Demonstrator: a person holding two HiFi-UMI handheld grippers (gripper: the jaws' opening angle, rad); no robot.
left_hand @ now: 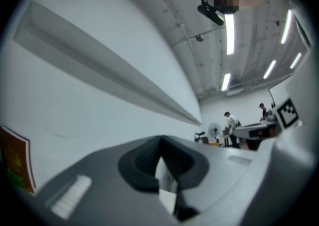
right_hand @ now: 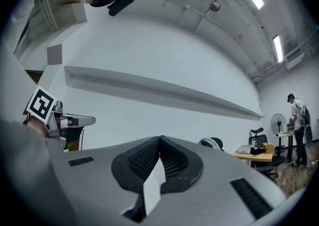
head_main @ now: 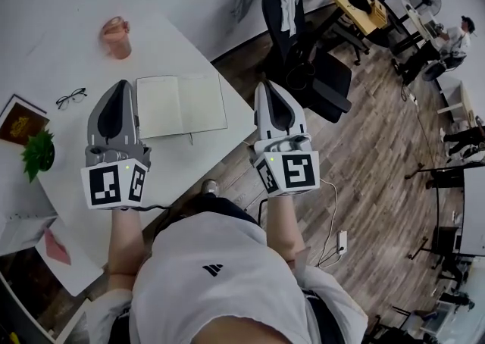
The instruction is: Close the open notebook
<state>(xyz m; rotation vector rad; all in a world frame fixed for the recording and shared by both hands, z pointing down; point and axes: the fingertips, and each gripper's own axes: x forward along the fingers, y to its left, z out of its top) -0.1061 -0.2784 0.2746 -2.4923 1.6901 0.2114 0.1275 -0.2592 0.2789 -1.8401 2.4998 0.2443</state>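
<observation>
Where you stand: at the near corner of the white table (head_main: pixel 53 54), a gripper in each hand, both pointing away from you.
Notebook (head_main: pixel 182 104): lies open and flat on the table with pale blank pages up, close to the table's right edge.
Left gripper (head_main: pixel 120 86): at 9 o'clock of the notebook, with its nose just beside the left page. You have the jaws clenched tip to tip with nothing between them.
Right gripper (head_main: pixel 267 86): at 3 o'clock of the notebook, past the table edge and over the wooden floor (head_main: pixel 379 183). Its jaws are likewise clenched and empty.
Contact: neither gripper has hold of the notebook.
Pink cup (head_main: pixel 116 37): upright at 11 o'clock of the notebook, well apart from it.
Glasses (head_main: pixel 70 97): at 9 o'clock, beyond your left gripper.
Brown book (head_main: pixel 19 120) and green plant (head_main: pixel 38 151): near the table's left edge, at about 8 to 9 o'clock.
Gripper views: both face a white wall with a long ledge.
</observation>
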